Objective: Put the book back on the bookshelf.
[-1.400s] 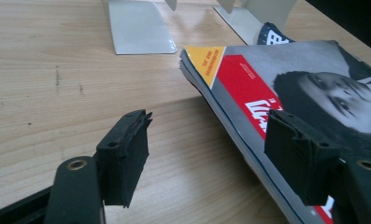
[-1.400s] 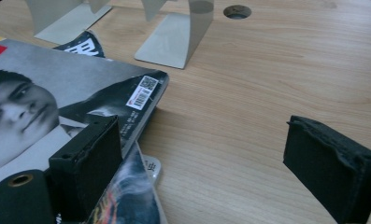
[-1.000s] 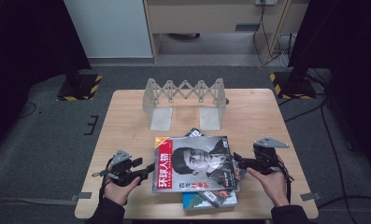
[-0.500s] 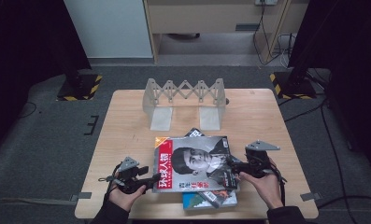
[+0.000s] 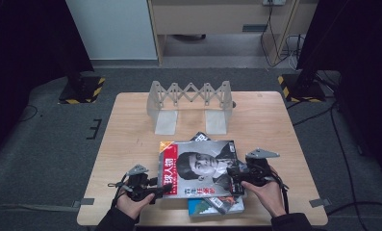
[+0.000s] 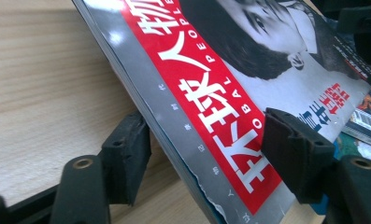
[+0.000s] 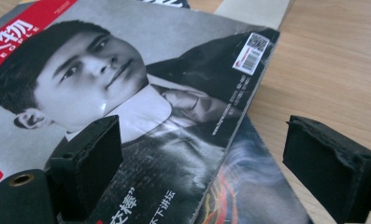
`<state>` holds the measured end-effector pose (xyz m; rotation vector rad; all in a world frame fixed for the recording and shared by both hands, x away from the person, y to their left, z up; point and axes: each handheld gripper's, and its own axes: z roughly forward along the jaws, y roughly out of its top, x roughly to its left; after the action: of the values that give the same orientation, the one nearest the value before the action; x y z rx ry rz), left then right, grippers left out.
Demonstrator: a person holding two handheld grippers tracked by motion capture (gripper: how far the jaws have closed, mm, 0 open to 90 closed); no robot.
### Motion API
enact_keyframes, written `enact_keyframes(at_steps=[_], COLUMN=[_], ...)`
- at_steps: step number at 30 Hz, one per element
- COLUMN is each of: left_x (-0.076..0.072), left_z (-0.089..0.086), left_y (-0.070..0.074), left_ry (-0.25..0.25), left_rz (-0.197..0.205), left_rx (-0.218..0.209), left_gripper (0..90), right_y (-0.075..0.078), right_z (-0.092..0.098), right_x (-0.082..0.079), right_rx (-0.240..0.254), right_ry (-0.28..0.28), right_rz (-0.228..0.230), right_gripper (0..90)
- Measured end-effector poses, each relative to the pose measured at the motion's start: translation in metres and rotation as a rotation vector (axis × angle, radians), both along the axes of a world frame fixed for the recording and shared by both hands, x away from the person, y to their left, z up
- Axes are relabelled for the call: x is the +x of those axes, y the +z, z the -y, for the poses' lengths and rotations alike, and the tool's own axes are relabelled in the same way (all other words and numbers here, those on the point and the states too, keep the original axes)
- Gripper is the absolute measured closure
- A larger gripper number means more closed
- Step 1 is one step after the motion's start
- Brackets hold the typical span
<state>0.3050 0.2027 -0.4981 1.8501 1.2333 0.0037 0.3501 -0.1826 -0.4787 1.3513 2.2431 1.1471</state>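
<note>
Magazine (image 5: 198,166), top of stack: left gripper (image 6: 206,158) and right gripper (image 7: 197,172) straddle opposite edges, jaws unclenched; close evenly before lifting.

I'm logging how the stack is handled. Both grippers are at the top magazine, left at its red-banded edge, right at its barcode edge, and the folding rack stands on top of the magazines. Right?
Not quite: the folding rack stands on the bare table beyond the top magazine, apart from the stack, as the high view shows. The left gripper and right gripper are placed as you say.

Desk left strip: bare desk (image 5: 126,139), passage free.
Desk rear: folding rack (image 5: 191,98) obstructs the middle.
Desk front: magazine stack (image 5: 200,166) blocks the centre.
</note>
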Motion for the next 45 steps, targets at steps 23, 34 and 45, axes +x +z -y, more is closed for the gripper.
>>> enact_keyframes(at_steps=[23,34,45], left_x=[0.001,0.013,0.015], left_z=[-0.005,0.002,0.002], left_y=[0.012,0.009,0.021], left_ry=[-0.028,-0.032,0.000], left_rz=[0.008,-0.036,-0.026], left_rx=[-0.206,-0.219,-0.227], left_gripper=[45.3,56.4,75.4], right_y=[-0.013,-0.014,-0.008], right_z=[-0.006,-0.006,0.003], right_x=[-0.001,0.000,0.002], right_rx=[-0.002,0.001,0.054], right_ry=[0.024,0.026,0.012], right_rz=[-0.017,-0.015,-0.022], right_gripper=[12.2,12.1,12.9])
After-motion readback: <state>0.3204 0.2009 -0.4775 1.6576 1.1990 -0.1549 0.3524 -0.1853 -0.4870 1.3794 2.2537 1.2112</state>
